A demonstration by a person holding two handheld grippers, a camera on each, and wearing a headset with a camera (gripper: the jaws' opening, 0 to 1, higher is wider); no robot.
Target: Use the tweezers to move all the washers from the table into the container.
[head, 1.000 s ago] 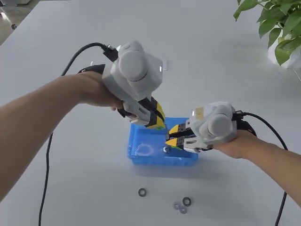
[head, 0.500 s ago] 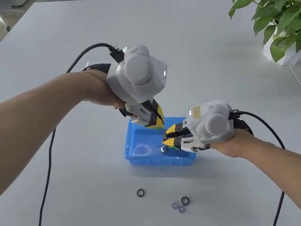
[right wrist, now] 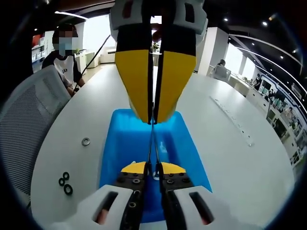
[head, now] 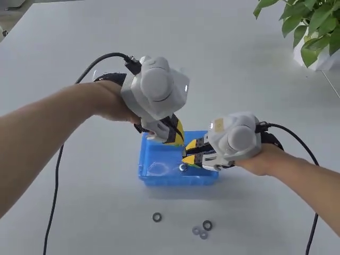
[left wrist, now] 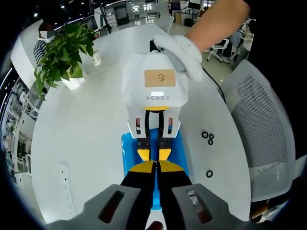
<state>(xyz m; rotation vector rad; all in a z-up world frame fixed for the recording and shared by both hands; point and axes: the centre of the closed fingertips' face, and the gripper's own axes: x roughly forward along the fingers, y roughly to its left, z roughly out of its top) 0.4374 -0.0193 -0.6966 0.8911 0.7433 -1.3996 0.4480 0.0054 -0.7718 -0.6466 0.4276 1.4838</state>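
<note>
The left gripper [head: 173, 137] and the right gripper [head: 187, 154] are meeting tip to tip over the blue container [head: 159, 178]; both are squeezing their jaws closed on the thin tweezers [right wrist: 153, 141], which are running from one to the other; 1 washer [head: 183, 168] is showing inside the container, just by the right gripper's tips; 4 washers are lying on the white table [head: 239, 64], near side of the container; 1 [head: 156, 217] is sitting alone on the left; 3 [head: 203, 229] are bunching together on the right; a green plant [head: 308, 21] is standing far right.
</note>
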